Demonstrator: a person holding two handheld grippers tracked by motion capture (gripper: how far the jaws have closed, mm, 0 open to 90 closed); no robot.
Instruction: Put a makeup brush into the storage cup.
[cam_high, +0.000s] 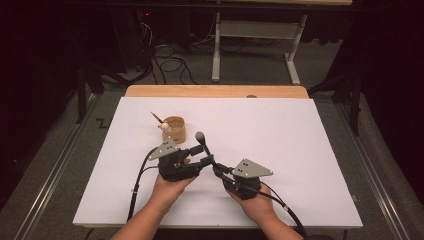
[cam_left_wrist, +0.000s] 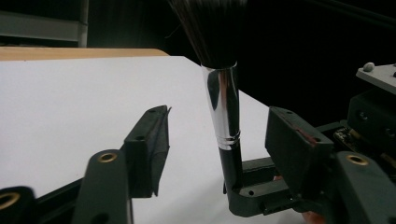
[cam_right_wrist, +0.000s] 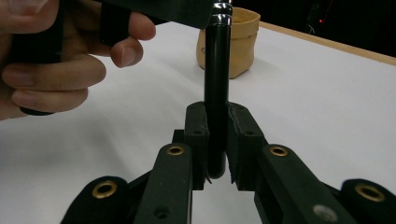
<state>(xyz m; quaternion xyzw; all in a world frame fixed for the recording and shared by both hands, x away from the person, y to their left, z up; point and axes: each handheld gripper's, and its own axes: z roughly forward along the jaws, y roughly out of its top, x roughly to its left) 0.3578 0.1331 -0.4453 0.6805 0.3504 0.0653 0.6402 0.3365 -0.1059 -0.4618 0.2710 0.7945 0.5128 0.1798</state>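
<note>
Right gripper view has the right gripper (cam_right_wrist: 217, 140) clamped on the makeup brush (cam_right_wrist: 217, 93) by its black handle, offering it upright. Left gripper (cam_left_wrist: 212, 154) straddles the silver ferrule, jaws half open and not touching, apparently ready for a handover.

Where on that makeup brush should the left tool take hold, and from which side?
Probably on the shiny metal collar of the brush, just under the bristles. The right tool already clamps the black handle's end, holding the brush up off the table, so the collar stands free. It is straight and narrow; the left tool, jaws either side and not yet touching it, could simply close across it.
</note>
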